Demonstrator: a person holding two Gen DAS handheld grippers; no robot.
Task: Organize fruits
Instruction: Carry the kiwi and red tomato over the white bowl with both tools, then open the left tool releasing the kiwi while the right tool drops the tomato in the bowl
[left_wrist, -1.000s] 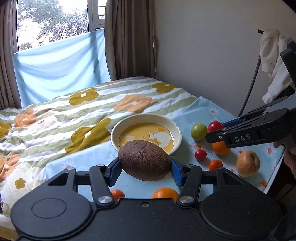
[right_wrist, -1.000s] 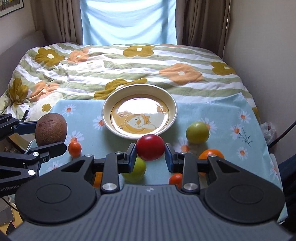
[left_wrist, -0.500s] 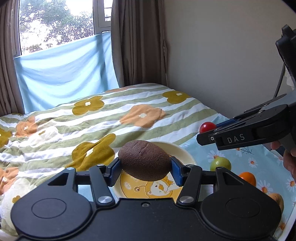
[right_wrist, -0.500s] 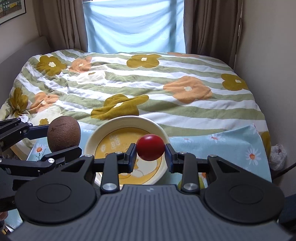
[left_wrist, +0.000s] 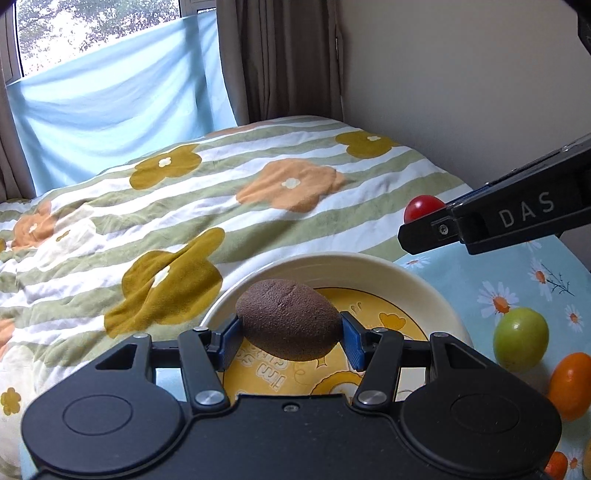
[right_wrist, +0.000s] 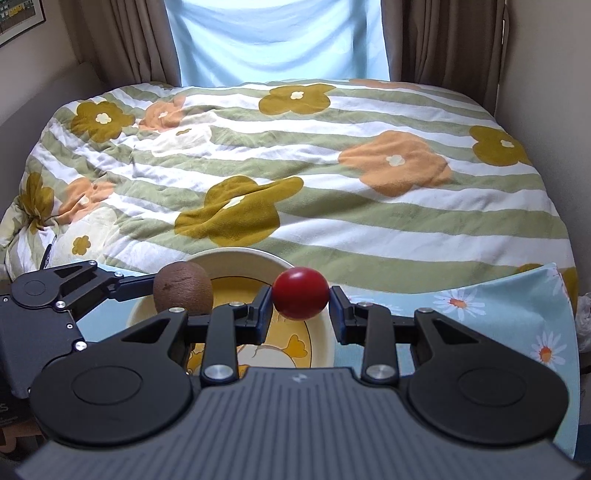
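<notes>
My left gripper (left_wrist: 288, 334) is shut on a brown, rough-skinned oval fruit (left_wrist: 287, 325), held over the near part of a cream bowl (left_wrist: 332, 266) with a yellow cartoon print inside. In the right wrist view my right gripper (right_wrist: 300, 308) is shut on a round red fruit (right_wrist: 300, 298), above the bowl (right_wrist: 236, 256) and towards its right side. The left gripper (right_wrist: 177, 295) with the brown fruit (right_wrist: 183, 293) shows at the left of that view. The right gripper's finger marked DAS (left_wrist: 498, 225) and the red fruit (left_wrist: 423, 208) show at the right of the left wrist view.
The bowl sits on a light blue daisy cloth (left_wrist: 517, 280) at the foot of a bed with a striped flower quilt (right_wrist: 314, 177). A green fruit (left_wrist: 521, 339) and an orange one (left_wrist: 570, 386) lie on the cloth right of the bowl. Curtains and a wall stand behind.
Both grippers have carried their fruits forward and slightly down over the bowl, which now lies directly beneath them. The loose fruits on the cloth have mostly slid out of both views.
</notes>
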